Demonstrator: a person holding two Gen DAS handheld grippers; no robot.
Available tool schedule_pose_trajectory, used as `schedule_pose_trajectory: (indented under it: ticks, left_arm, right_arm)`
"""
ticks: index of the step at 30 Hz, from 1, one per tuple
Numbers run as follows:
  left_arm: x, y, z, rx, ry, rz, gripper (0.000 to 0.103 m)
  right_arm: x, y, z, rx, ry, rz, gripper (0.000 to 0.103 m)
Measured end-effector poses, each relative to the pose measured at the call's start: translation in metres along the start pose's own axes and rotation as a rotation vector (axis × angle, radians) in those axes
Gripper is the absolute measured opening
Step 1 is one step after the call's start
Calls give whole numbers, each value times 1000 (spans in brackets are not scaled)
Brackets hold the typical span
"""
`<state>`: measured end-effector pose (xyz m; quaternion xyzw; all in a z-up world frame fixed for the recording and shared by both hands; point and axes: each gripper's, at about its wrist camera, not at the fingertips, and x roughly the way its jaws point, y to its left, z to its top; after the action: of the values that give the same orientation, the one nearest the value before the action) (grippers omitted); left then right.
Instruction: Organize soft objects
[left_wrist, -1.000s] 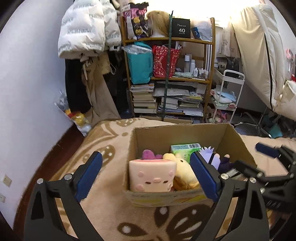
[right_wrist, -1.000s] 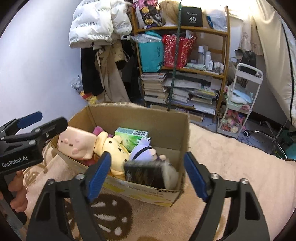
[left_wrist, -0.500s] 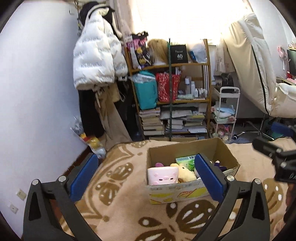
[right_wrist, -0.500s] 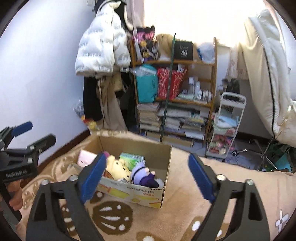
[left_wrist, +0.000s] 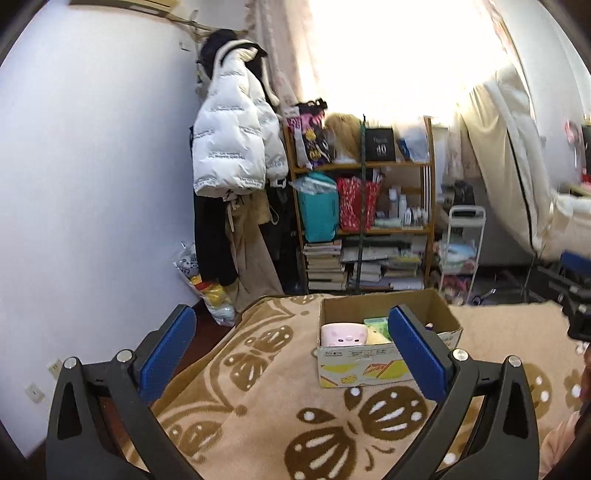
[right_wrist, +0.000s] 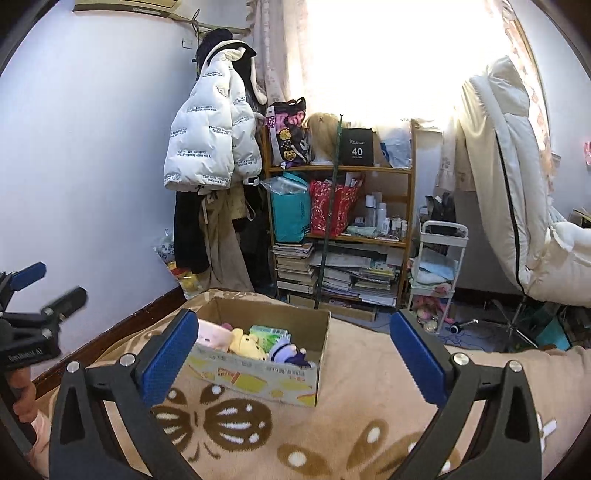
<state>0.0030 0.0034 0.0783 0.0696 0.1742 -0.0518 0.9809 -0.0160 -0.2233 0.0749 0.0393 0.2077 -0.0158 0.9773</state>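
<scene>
The blanket (left_wrist: 280, 398) is tan with brown butterflies. The brown box (right_wrist: 258, 373) has yellow print and holds a pink toy (left_wrist: 343, 334), a yellow toy (right_wrist: 245, 345) and a purple toy (right_wrist: 288, 354).

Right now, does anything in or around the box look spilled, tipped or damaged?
Nothing stands out. The cardboard box sits upright on the blanket, with the pink square plush, yellow plush and purple plush inside. Nothing has spilled beside it.
</scene>
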Motion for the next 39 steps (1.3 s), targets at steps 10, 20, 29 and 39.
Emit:
schedule_pose_trajectory:
  ticks: [10, 20, 29, 39]
  left_arm:
    - [-25, 7, -28, -43, 0, -30, 102]
    - [-20, -1, -52, -27, 22, -55, 102]
    - [-9, -3, -65, -39, 76, -47, 102]
    - [5, -8, -74, -37, 114, -57, 102]
  right_arm:
    - [-41, -6, -32, 37, -31, -3, 103]
    - [-50, -16, -51, 47, -66, -22, 103]
    - [-31, -10, -69, -7, -36, -11, 103]
    - [-10, -12, -77, -14, 0, -18, 103]
